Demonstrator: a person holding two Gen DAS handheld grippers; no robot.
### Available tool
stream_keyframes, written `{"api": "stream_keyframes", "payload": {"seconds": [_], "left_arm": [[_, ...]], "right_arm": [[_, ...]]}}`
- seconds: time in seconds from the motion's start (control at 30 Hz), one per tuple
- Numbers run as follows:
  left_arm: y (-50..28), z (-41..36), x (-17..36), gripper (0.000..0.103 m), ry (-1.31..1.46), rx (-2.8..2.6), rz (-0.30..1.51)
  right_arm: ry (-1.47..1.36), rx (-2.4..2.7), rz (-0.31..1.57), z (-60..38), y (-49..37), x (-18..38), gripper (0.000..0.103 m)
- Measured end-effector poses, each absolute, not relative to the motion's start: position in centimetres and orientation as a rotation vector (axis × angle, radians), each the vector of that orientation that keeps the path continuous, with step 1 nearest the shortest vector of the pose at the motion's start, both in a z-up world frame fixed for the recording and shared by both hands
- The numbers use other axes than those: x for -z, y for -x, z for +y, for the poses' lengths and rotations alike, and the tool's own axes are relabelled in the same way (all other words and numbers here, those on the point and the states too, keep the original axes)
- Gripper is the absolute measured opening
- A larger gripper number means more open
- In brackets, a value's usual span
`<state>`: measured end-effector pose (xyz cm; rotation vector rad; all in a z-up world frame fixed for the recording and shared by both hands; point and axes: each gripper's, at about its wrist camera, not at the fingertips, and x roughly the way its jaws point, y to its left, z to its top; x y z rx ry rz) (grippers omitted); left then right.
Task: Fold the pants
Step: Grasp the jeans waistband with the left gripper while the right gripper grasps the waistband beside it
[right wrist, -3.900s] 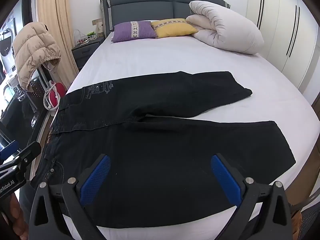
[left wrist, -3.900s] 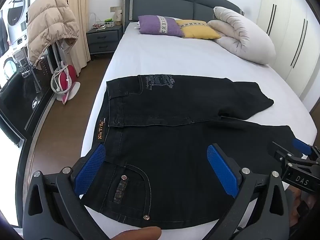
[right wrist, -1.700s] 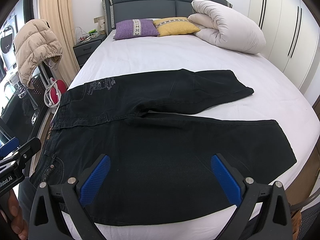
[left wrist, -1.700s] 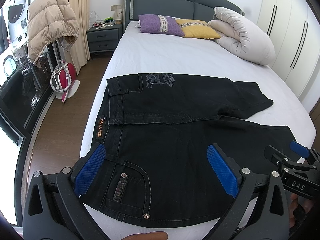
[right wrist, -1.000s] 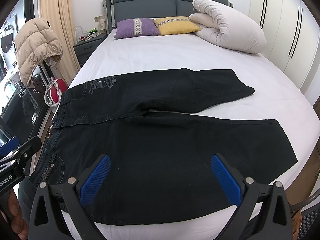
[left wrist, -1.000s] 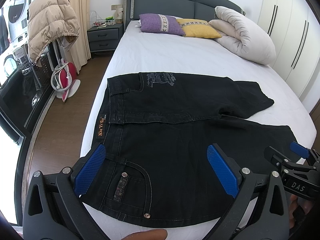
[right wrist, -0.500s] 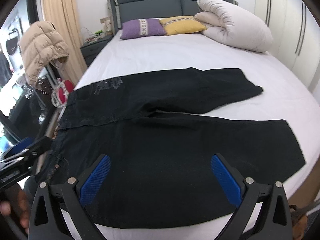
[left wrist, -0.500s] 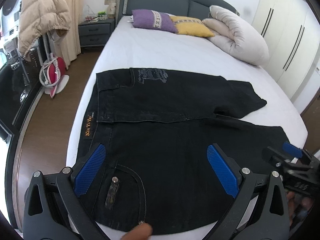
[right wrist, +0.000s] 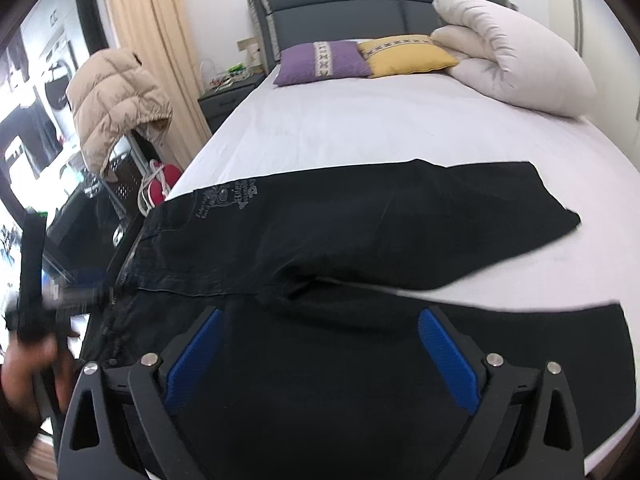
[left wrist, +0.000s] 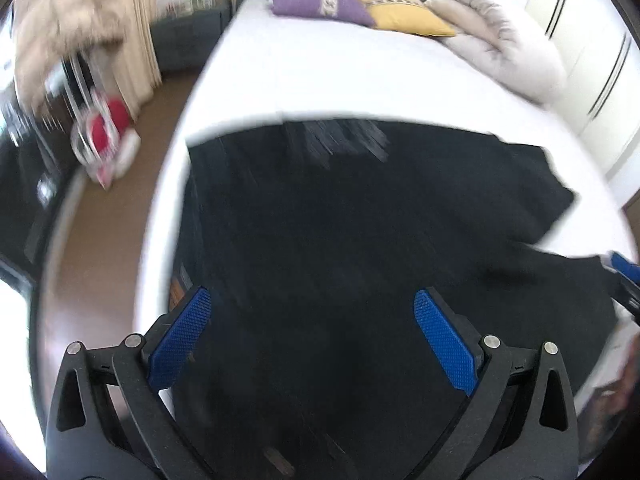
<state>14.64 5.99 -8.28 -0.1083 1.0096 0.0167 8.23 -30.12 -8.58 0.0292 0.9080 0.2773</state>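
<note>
Black pants [right wrist: 360, 240] flat across bed [right wrist: 400, 128] foot edge, legs splayed twd right edge, unfolded; L gripper [left wrist: 312, 332] & R gripper [right wrist: 320, 348] both wide, empty, low over near leg, prob. lining up grab.

Both views are bright with soft daylight, strongest from the window side left of each gripper, where the panes burn out to white. The white-sheeted bed [right wrist: 392, 128] glares pale, almost without texture. The black denim pants [right wrist: 360, 240] swallow detail and read as a near-flat dark mass. The left wrist view is heavily motion-smeared: the beige puffer jacket [left wrist: 68, 28] and the red object on the floor [left wrist: 108, 128] streak, and the pants' edges blur. The right wrist view is sharper, smeared only at its left rim. Fisheye bending curves everything toward dark vignetted corners.
</note>
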Motion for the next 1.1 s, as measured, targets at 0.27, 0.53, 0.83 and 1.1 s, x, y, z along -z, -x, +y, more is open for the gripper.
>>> {"api": "stream_keyframes", "payload": {"seconds": [0.27,0.53,0.83,1.1], "left_arm": [[-29.4,10.4,8.4,0.082,0.029,0.201,0.965],[-38.5,11.1,14.6,0.073,-0.114,0.347,1.193],[-42.6,11.7,17.1,0.035,-0.139,0.438,1.326],[-40.5,11.3,14.2,0.008,-0.158,0.418,1.111]], "right_arm": [[0.041,-0.375,0.962,-30.7,-14.8,9.3,0.08],[0.09,-0.562,0.994,-29.9,-19.5,10.5,0.073],[0.184,-0.681,1.043,-27.4,-23.1,11.6,0.054],[0.322,-0.72,1.051,-24.0,-26.3,11.7,0.044]]}}
